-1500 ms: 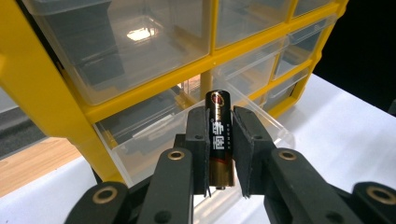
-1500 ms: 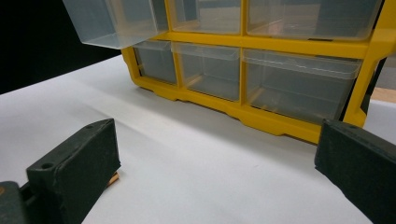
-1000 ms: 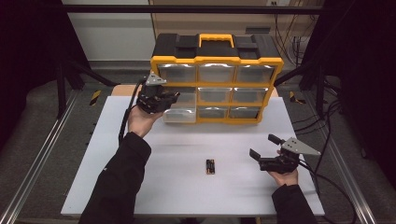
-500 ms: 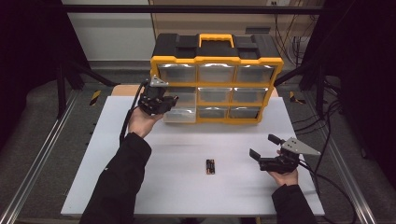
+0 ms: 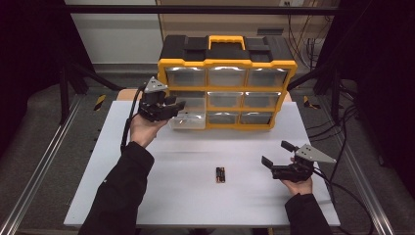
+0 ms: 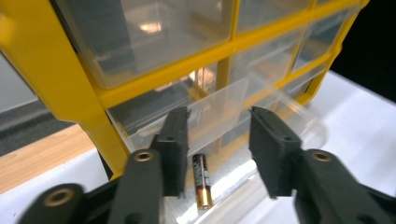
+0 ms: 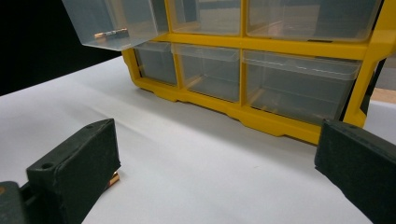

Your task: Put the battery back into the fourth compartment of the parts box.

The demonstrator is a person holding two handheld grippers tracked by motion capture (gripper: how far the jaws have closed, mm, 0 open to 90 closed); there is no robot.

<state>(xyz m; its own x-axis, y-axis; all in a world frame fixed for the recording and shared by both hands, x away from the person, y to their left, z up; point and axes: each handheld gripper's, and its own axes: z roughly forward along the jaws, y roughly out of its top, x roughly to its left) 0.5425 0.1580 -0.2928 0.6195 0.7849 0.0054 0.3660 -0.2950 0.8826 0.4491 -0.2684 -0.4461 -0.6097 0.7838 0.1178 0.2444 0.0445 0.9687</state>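
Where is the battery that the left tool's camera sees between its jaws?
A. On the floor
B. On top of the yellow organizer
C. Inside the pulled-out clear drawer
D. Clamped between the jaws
C. In the left gripper view the battery lies on the bottom of the clear drawer pulled out of the organizer, below the open left tool, whose jaws stand apart and do not touch it.

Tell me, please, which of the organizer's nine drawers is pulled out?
The bottom-left drawer, just under the left tool: its clear box sticks out past the yellow frame and holds a battery. The others sit flush.
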